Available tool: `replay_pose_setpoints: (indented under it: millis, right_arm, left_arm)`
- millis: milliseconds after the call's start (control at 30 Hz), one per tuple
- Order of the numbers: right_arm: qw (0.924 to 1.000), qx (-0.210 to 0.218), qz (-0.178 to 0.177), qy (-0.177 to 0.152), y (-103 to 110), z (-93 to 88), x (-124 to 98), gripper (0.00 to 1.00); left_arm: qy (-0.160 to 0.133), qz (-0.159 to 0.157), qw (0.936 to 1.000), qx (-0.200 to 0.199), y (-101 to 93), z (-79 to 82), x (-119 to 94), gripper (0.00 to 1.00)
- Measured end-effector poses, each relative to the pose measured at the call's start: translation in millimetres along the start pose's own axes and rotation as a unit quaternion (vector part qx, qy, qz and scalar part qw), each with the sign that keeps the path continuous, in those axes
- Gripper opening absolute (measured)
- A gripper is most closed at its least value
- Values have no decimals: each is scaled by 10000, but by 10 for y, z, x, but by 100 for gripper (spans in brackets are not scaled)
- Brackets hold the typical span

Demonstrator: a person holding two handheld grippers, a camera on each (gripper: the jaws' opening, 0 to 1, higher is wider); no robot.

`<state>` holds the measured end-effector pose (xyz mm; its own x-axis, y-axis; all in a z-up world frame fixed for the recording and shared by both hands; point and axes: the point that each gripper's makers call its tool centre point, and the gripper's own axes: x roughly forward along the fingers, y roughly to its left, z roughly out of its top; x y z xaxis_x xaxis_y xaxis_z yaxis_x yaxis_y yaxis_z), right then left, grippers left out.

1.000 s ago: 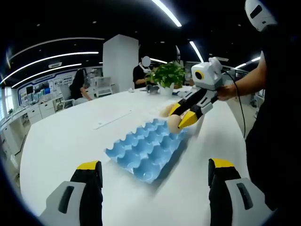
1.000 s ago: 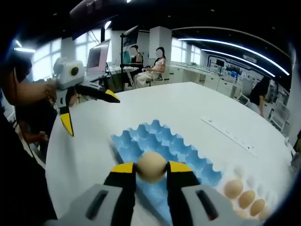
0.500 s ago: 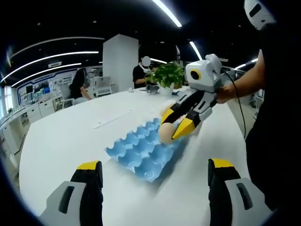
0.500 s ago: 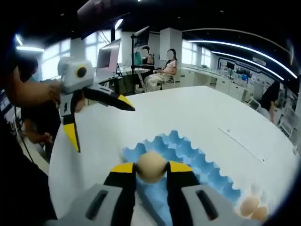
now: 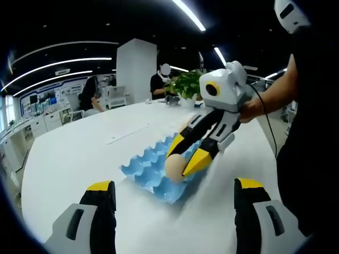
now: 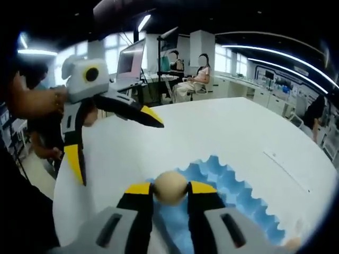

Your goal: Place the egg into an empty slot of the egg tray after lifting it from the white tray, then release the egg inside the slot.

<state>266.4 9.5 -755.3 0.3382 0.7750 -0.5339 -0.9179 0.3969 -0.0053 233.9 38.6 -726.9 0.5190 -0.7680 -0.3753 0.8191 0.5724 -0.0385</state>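
White table (image 5: 74, 153): right gripper (image 6: 170, 189) clamps egg (image 6: 170, 187) above egg tray (image 5: 151, 172); left gripper (image 5: 175, 196), at 10 o'clock in the right gripper view, spread wide. Opening early, off-slot, could crack it.

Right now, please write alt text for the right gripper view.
The right tongs hold an egg above a blue egg tray on a white table. The open left tongs hover at left, held by a hand.

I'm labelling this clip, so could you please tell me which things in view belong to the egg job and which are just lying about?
Belonging to the job:
- egg, held by the right gripper
- blue egg tray
- left gripper, fingers apart, holding nothing

Just lying about:
- potted plant
- white table
- monitor
- people seated in the background
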Motion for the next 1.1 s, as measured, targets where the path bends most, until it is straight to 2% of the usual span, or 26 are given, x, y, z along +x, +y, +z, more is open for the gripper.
replay_pose_setpoints:
  millis: [200, 533, 767, 1100]
  right_arm:
    - [9998, -127, 83, 84, 29, -18, 120, 24]
    - [9994, -257, 174, 153, 59, -43, 201, 24]
    - [9983, -409, 263, 321, 73, -136, 266, 25]
    - [9969, -629, 376, 285, 98, -161, 283, 25]
  left_arm:
    - [18, -7, 10000, -7, -5, -21, -3, 92]
    - [23, 11, 10000, -21, 17, -41, -24, 92]
    - [26, -3, 10000, -36, 18, -47, -21, 91]
    - [42, 13, 10000, -48, 40, -59, -35, 91]
